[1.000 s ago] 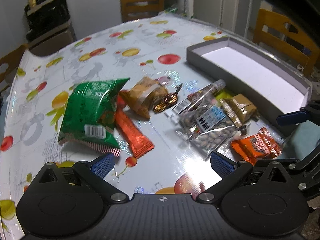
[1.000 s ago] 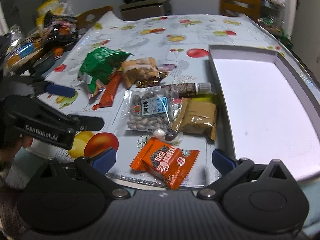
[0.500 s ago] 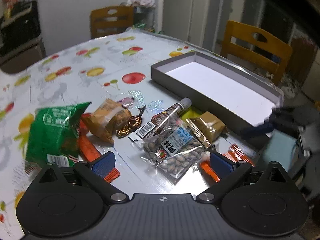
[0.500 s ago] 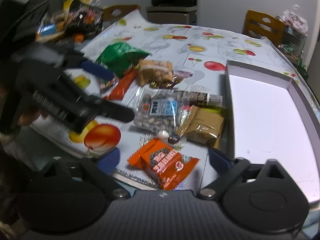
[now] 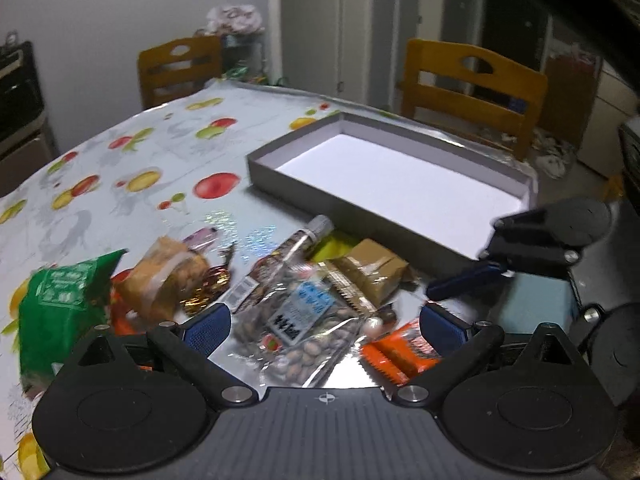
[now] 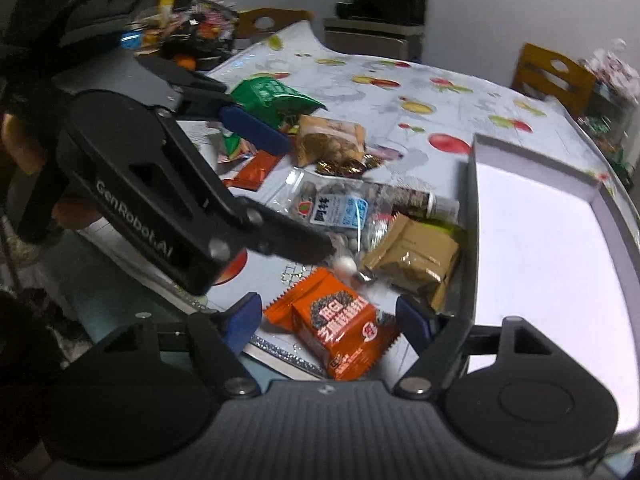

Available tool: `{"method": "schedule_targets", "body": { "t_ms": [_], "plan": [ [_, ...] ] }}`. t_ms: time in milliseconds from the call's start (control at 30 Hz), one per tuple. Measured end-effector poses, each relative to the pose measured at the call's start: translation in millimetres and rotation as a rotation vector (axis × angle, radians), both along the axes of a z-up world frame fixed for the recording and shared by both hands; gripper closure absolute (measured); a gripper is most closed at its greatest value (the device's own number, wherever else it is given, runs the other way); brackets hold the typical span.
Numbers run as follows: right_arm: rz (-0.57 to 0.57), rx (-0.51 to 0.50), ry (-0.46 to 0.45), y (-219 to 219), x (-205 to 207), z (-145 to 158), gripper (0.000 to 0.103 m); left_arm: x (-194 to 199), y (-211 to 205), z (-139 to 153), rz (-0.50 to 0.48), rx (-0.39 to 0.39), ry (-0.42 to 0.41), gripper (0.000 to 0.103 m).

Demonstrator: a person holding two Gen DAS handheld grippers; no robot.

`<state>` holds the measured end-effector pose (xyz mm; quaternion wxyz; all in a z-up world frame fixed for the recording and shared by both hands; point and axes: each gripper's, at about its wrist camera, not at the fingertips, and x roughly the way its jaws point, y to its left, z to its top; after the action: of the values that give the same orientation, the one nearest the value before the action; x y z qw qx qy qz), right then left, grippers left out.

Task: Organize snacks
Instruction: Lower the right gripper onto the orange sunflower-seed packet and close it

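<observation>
An orange snack packet (image 6: 340, 328) lies at the table's near edge between the pads of my right gripper (image 6: 328, 322). Its jaws are closing, and the pads stand beside the packet without visibly pressing it. My left gripper (image 5: 326, 328) is open above a clear bag of nuts (image 5: 296, 320), and in the right wrist view it (image 6: 308, 196) reaches over that bag (image 6: 332, 208). Beside the pile sits an empty grey box with a white floor (image 5: 400, 184) (image 6: 540, 240). A brown packet (image 6: 416, 260), a tan packet (image 6: 332, 140), a green bag (image 5: 60, 304) and a tube (image 5: 296, 244) lie around.
The fruit-print tablecloth (image 5: 160, 168) runs far left of the box. Two wooden chairs (image 5: 472, 84) (image 5: 180, 64) stand behind the table. More snack bags (image 6: 192, 28) are heaped at the far left corner. A dark cabinet (image 6: 380, 28) stands by the wall.
My left gripper swung right, from the green bag toward the nut bag and box. The right gripper's jaws narrowed around the orange packet. The left gripper looms larger in the right wrist view.
</observation>
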<state>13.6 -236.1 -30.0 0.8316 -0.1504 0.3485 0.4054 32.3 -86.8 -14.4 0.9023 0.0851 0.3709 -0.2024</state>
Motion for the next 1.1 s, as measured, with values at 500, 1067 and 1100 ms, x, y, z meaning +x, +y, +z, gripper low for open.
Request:
{"method": "schedule_targets", "body": {
  "t_ms": [500, 1067, 1100],
  "plan": [
    [0.195, -0.048, 0.030, -1, 25, 0, 0.052, 8, -4, -8, -0.044, -0.007, 0.051, 0.018],
    [0.218, -0.018, 0.085, -5, 21, 16, 0.052, 3, -3, -4, -0.054, -0.008, 0.035, 0.018],
    [0.212, -0.018, 0.093, -4, 22, 16, 0.052, 4, -2, -4, -0.048, -0.008, 0.037, 0.018]
  ]
}}
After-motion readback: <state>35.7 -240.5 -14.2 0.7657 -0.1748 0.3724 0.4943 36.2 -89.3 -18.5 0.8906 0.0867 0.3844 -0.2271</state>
